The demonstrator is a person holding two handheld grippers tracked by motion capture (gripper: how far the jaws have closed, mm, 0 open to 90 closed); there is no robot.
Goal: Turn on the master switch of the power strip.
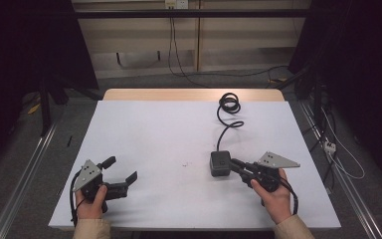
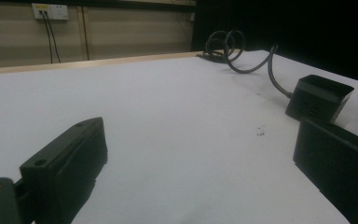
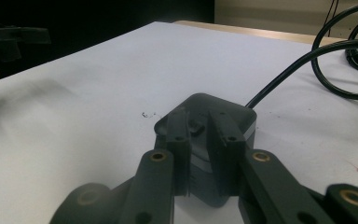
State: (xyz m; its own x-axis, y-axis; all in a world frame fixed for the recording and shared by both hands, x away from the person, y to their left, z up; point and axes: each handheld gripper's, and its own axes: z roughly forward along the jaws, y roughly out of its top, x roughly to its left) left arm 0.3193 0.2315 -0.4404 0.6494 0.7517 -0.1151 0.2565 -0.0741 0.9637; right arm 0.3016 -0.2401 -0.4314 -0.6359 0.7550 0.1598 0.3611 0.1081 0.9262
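Right gripper (image 3: 199, 135) w/ jaws near-closed at power adapter (image 1: 220, 163), maybe pinching an inner tab; rigid, stiff cable (image 1: 229, 112) drags. Left gripper (image 1: 122, 175) spread, empty.

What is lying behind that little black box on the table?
Behind the black box its black cable runs back into loose coils near the table's far edge. The right gripper covers the box's near side.

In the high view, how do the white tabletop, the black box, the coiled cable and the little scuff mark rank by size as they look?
1. White tabletop
2. Coiled cable
3. Black box, looking close to the cable's spread, so that order is unsure
4. Scuff mark
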